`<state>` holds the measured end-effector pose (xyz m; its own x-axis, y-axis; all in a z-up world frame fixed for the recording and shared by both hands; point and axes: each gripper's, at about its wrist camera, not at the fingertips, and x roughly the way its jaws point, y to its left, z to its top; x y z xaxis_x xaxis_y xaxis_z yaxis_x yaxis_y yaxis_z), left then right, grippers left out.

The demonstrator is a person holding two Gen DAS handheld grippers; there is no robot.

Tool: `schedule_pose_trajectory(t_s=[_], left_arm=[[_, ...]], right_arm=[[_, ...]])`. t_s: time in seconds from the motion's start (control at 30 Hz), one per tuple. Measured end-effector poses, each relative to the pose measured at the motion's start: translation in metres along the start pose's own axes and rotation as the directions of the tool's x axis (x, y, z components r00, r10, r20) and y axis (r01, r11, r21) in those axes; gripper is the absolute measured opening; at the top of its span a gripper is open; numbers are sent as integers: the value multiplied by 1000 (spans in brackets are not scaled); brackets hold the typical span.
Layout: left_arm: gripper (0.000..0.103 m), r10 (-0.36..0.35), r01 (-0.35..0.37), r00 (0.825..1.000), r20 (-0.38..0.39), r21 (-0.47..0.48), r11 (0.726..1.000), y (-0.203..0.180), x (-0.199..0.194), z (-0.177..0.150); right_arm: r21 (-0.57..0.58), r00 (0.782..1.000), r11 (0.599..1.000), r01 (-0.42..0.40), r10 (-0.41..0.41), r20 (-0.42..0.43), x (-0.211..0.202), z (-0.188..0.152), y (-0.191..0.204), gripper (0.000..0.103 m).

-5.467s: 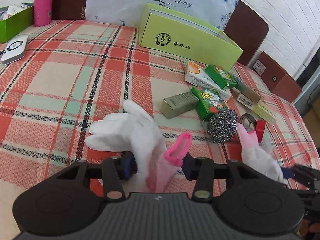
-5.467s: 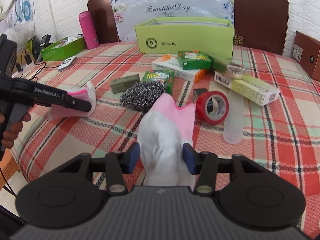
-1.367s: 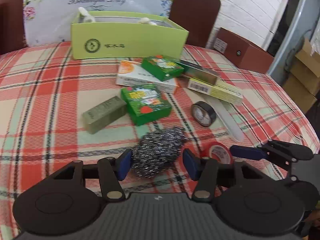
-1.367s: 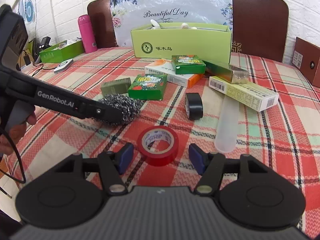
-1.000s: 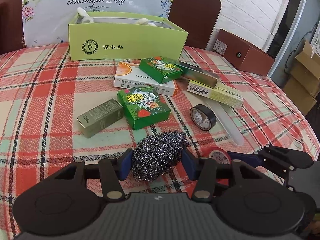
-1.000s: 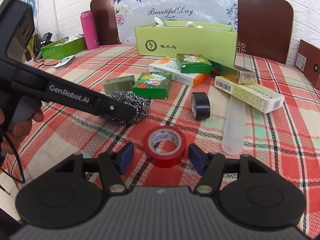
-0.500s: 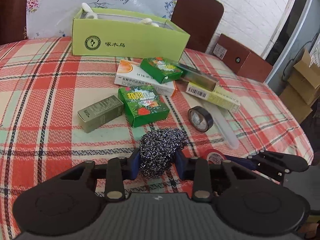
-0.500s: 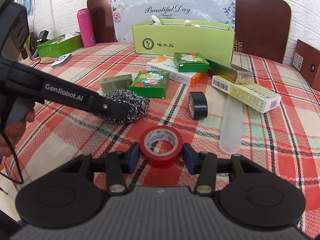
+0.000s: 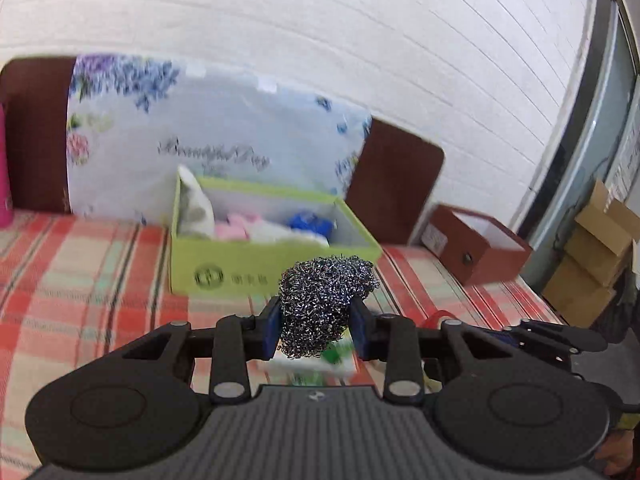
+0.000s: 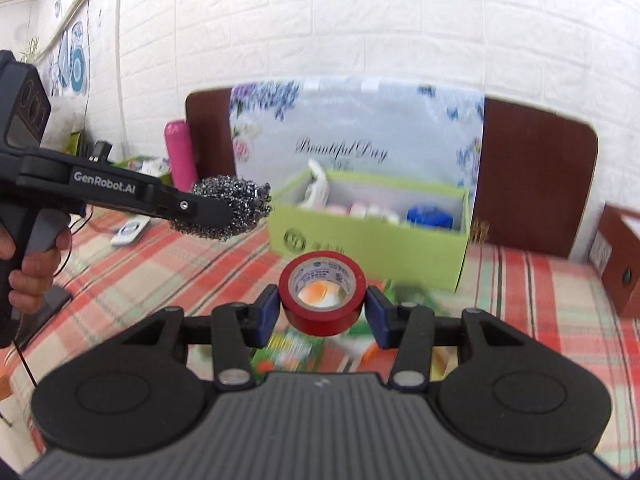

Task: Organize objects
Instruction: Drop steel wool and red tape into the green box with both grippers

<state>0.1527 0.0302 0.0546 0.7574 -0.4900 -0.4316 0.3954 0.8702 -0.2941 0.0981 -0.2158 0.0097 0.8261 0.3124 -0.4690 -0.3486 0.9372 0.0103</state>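
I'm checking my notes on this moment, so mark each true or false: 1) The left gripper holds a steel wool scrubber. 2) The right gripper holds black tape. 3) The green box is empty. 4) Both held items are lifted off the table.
1) True: the left gripper is shut on the steel wool scrubber.
2) False: the right gripper is shut on a red tape roll.
3) False: the green box already holds white, pink and blue items.
4) True: both hang in the air above the plaid tablecloth.
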Motion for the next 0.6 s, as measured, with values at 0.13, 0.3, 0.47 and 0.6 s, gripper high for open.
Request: schedule_pose_trajectory(t_s=[0.13, 0.3, 0.47, 0.6], left_arm=[[37, 41, -40, 999, 17, -22, 999, 11, 33, 34], [37, 79, -79, 997, 5, -67, 995, 35, 85, 62], [37, 128, -130, 991, -31, -75, 989, 54, 135, 78], [49, 155, -156, 988, -16, -57, 986, 63, 160, 80]], right_arm=[[-15, 997, 998, 65, -64, 52, 34, 33, -15, 46], [26, 989, 991, 133, -135, 56, 99, 58, -41, 46], [49, 986, 986, 161, -162, 25, 161, 68, -64, 46], [51, 988, 987, 153, -154, 5, 201, 66, -70, 46]])
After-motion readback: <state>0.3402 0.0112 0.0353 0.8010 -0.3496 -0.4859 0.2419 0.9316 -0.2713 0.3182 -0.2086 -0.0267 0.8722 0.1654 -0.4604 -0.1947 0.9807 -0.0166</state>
